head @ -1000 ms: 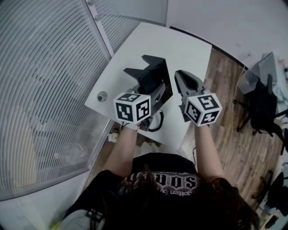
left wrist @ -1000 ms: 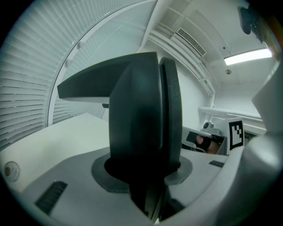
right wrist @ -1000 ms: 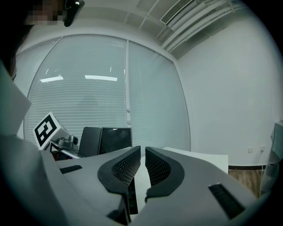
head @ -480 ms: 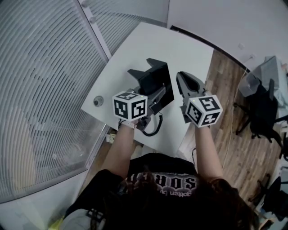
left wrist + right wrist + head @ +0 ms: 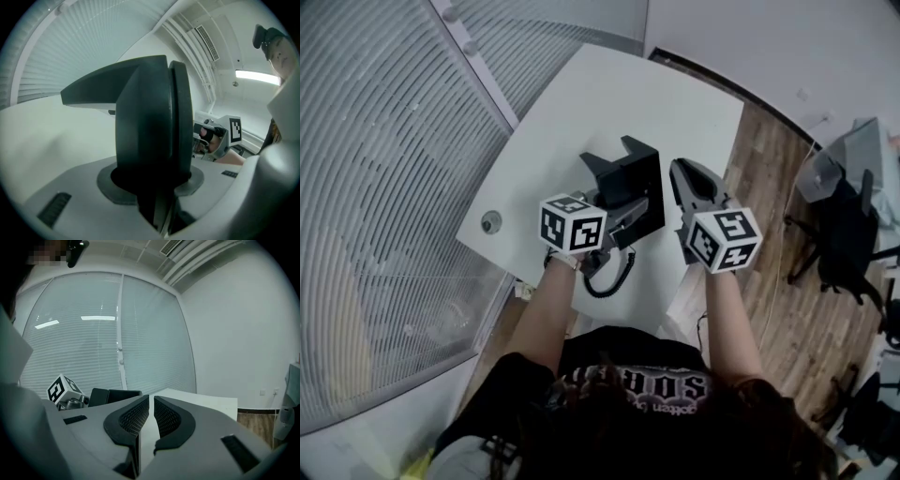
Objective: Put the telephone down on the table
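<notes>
A black telephone [image 5: 628, 183] is held over the white table [image 5: 609, 103], near its front edge. My left gripper [image 5: 619, 214] is shut on the telephone's near end, and its marker cube sits just behind. In the left gripper view the telephone [image 5: 150, 126] fills the middle, pinched between the grey jaws. A coiled black cord [image 5: 605, 277] hangs below it towards me. My right gripper [image 5: 684, 171] is beside the telephone on the right, shut with nothing in it. In the right gripper view its ribbed pads [image 5: 133, 420] nearly touch, with the telephone [image 5: 112, 396] off to the left.
A round cable grommet [image 5: 491, 222] sits in the table's left corner. Window blinds [image 5: 384, 187] run along the left side. To the right are a wooden floor [image 5: 778, 187] and a dark office chair [image 5: 848, 225]. A white wall stands beyond the table.
The telephone in my left gripper has shifted slightly towards me and towards the right gripper. The head view has swung a little. Both grips are unchanged.
</notes>
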`<action>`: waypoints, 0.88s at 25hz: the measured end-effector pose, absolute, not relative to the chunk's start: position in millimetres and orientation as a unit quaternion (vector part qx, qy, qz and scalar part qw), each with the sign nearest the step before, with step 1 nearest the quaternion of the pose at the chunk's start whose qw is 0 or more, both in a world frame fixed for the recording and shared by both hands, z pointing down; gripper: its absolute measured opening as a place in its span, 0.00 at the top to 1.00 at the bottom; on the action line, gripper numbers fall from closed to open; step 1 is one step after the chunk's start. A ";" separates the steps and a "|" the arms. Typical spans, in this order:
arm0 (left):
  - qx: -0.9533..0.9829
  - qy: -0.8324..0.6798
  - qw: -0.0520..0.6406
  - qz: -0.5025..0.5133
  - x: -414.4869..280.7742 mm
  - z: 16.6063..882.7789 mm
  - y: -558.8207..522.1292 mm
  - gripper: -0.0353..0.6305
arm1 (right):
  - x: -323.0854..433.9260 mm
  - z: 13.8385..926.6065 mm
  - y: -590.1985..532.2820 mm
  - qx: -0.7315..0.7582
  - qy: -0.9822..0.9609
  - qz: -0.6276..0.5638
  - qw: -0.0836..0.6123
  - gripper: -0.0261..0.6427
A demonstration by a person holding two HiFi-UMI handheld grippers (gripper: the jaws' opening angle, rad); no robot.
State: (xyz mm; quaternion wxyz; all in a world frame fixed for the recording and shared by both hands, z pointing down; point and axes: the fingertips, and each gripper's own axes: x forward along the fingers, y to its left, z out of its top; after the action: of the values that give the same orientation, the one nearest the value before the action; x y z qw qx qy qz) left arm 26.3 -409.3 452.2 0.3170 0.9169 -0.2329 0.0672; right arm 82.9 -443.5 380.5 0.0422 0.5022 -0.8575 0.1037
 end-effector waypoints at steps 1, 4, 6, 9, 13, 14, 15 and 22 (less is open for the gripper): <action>0.917 -0.226 0.322 0.068 29.0 456.4 -411.6 0.71 | 85.5 383.4 -446.8 0.503 -0.856 0.106 0.044 0.91; 0.916 -0.210 0.334 0.069 36.3 470.4 -420.2 0.71 | 90.7 395.2 -457.4 0.504 -0.855 0.115 0.049 0.91; 0.915 -0.205 0.340 0.072 41.3 478.6 -426.4 0.71 | 94.7 401.8 -464.4 0.505 -0.853 0.119 0.053 0.91; 0.913 -0.198 0.348 0.081 49.2 491.5 -432.8 0.71 | 104.3 411.0 -472.7 0.507 -0.850 0.126 0.057 0.91; 0.908 -0.189 0.364 0.082 56.7 505.6 -441.4 0.71 | 113.1 424.5 -482.3 0.507 -0.849 0.137 0.063 0.91; 0.907 -0.186 0.369 0.078 57.7 507.5 -443.6 0.71 | 114.2 427.6 -484.2 0.506 -0.849 0.139 0.064 0.91; 0.906 -0.184 0.374 0.075 58.5 509.7 -445.6 0.71 | 115.6 430.5 -485.8 0.506 -0.848 0.140 0.066 0.91; 0.898 -0.165 0.405 0.057 59.4 526.3 -457.9 0.71 | 123.3 448.6 -496.0 0.508 -0.845 0.151 0.073 0.91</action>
State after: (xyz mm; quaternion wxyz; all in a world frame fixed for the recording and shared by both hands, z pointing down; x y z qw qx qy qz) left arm 59.4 -457.9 526.3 0.4049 0.8975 -0.1649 0.0575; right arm 123.3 -496.0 448.6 0.0726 0.5081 -0.8447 0.1515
